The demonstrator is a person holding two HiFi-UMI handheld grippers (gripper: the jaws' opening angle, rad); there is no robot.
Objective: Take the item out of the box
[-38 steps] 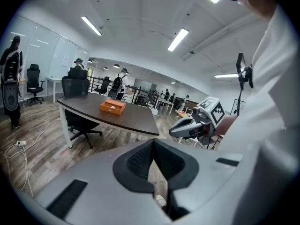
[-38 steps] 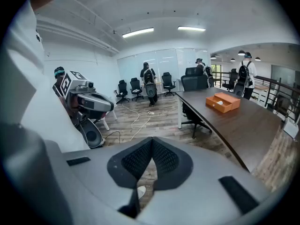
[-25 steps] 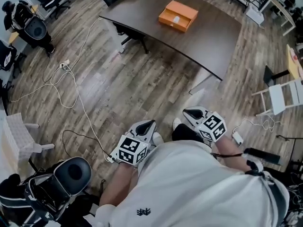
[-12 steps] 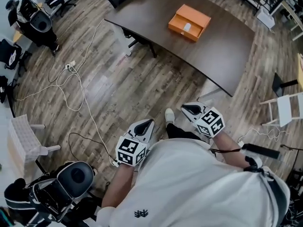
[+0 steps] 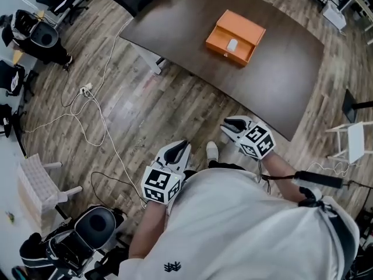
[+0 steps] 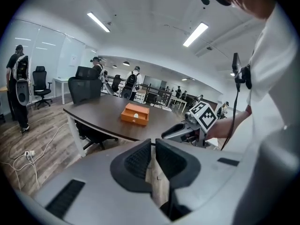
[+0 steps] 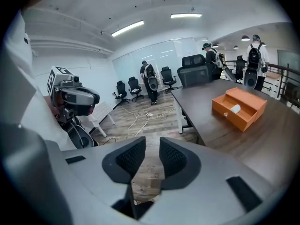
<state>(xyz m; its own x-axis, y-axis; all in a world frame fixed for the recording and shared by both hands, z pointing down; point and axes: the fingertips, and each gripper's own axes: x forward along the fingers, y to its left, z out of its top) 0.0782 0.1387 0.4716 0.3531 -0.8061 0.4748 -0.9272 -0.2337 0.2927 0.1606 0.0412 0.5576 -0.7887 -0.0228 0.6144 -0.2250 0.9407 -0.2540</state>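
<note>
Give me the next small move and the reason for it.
Probably carry the right gripper forward over the table toward the orange box. Its jaws have just been opening with nothing between them, and the white item lies in the open box, well beyond it.

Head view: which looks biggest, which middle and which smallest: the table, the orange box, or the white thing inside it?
Biggest: the table.
Middle: the orange box.
Smallest: the white thing inside the box.

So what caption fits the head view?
From above: left gripper and right gripper, its empty jaws just opening, held short of a dark table bearing an open orange box with a white item.
</note>
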